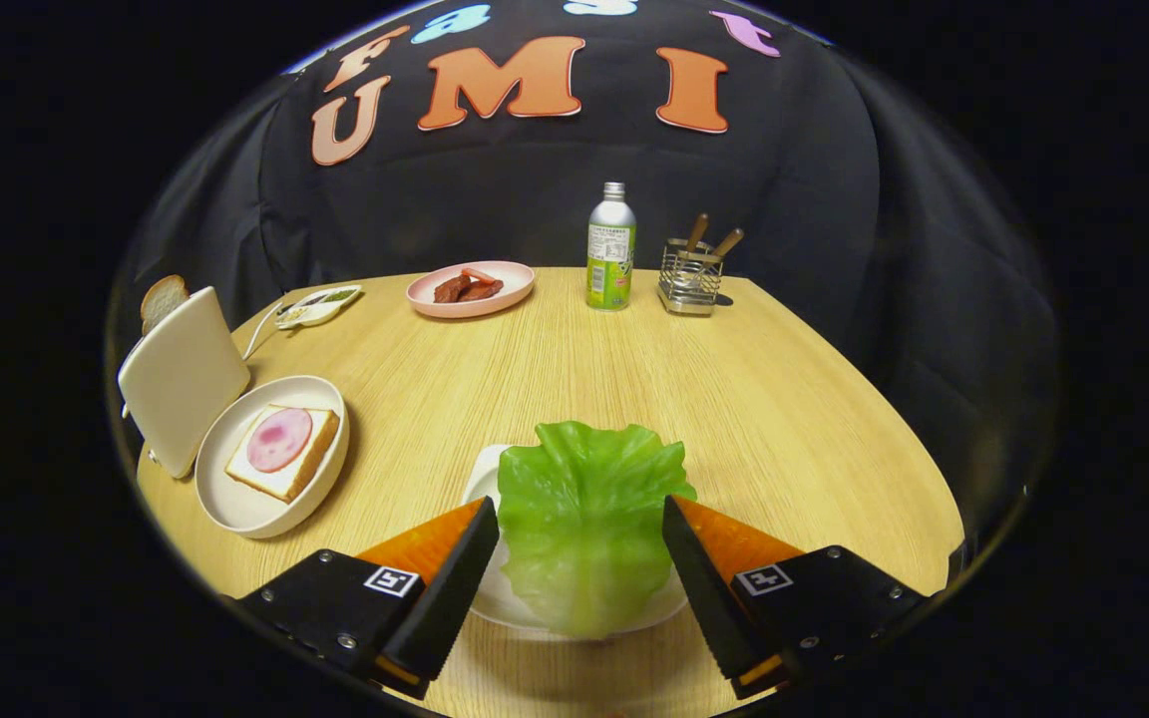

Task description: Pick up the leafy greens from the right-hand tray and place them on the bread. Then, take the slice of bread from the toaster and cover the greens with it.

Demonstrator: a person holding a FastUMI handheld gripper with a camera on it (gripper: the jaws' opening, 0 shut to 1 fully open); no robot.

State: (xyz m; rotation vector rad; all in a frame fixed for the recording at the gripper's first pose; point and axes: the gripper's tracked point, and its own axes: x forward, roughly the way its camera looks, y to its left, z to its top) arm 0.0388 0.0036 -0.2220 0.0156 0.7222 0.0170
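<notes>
A green lettuce leaf [584, 529] lies on a small white tray [481, 481] between my fingers. My gripper [579, 509] is open, one finger at each side edge of the leaf, which keeps its flat, unsquashed shape. To the left, a white plate [235, 499] holds a slice of bread [287, 477] topped with a round of pink ham [279, 439]. Behind that plate stands a white toaster [181, 374] with another bread slice [164, 297] sticking out of its top.
At the back of the wooden table [734, 399] are a pink plate [471, 289] with sausages, a green-labelled bottle [611, 249] and a wire utensil holder [691, 277]. A small dish [317, 305] sits beyond the toaster.
</notes>
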